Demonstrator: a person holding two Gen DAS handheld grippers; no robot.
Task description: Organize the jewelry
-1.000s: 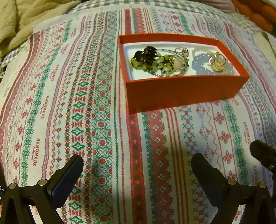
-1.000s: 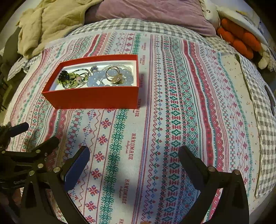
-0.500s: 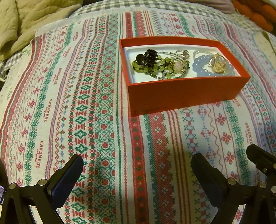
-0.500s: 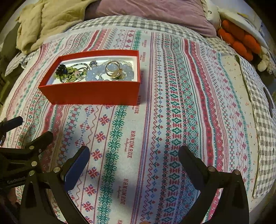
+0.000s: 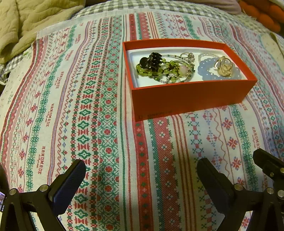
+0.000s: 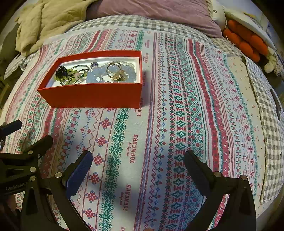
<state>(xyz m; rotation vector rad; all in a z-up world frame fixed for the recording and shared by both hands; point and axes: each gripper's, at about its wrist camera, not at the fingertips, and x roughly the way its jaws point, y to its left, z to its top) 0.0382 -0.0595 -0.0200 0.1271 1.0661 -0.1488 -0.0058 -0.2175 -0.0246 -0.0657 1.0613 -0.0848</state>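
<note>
A red box [image 5: 191, 96] [image 6: 95, 95] stands on a patterned cloth, white inside. It holds a dark hair claw [image 5: 150, 61] [image 6: 61, 70], green bead strands [image 5: 165, 71] [image 6: 68, 76], a pale blue bead bracelet [image 5: 209, 70] [image 6: 96, 72] and gold rings [image 5: 223, 66] [image 6: 115, 71]. My left gripper [image 5: 142, 179] is open over the cloth, well short of the box, nothing between its fingers. My right gripper [image 6: 138, 168] is open too, near and to the right of the box. The left gripper's frame [image 6: 23, 156] shows at the lower left of the right wrist view.
The patterned cloth [image 6: 177, 115] lies over a grey checked bedcover [image 6: 271, 124]. A beige blanket [image 5: 26, 26] [image 6: 53, 19] is bunched at the far left, a mauve pillow [image 6: 159, 12] at the back, an orange plush toy [image 6: 246, 40] at the far right.
Both views have drifted slightly; the box sits a little lower and further right in the left wrist view. Both grippers stay open and hold nothing.
</note>
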